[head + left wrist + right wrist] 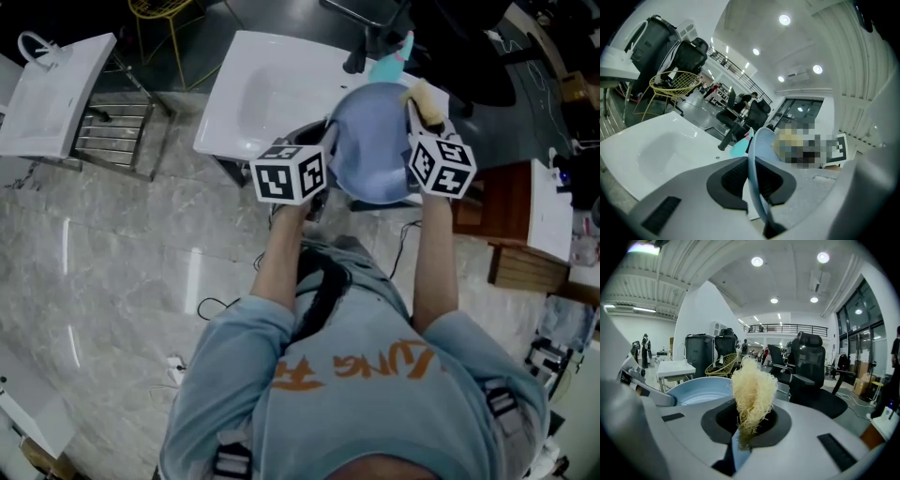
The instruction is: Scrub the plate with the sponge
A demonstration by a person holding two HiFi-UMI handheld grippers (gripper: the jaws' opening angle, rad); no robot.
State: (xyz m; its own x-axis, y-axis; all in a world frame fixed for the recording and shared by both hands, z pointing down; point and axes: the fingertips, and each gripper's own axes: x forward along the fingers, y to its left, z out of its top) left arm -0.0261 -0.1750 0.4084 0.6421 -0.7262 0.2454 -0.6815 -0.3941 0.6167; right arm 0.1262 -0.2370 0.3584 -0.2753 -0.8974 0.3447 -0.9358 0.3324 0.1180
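Left gripper (752, 182) is closed tight on the plate (761, 140) rim, plate edge-on between the jaws. Right gripper (747, 425) pinches the sponge (752, 387), a pale fibrous tuft, at the plate's far right rim; contact unclear. Plate is held up over the white sink (246, 89).

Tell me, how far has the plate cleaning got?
Done: the left gripper is clamped on the rim of the round light-blue plate, and the right gripper pinches the pale-yellow fibrous sponge. In hand: both are held above the white sink, with the sponge beside the plate's rim. Still to do: the scrubbing itself; I can't tell whether the sponge touches the plate yet.
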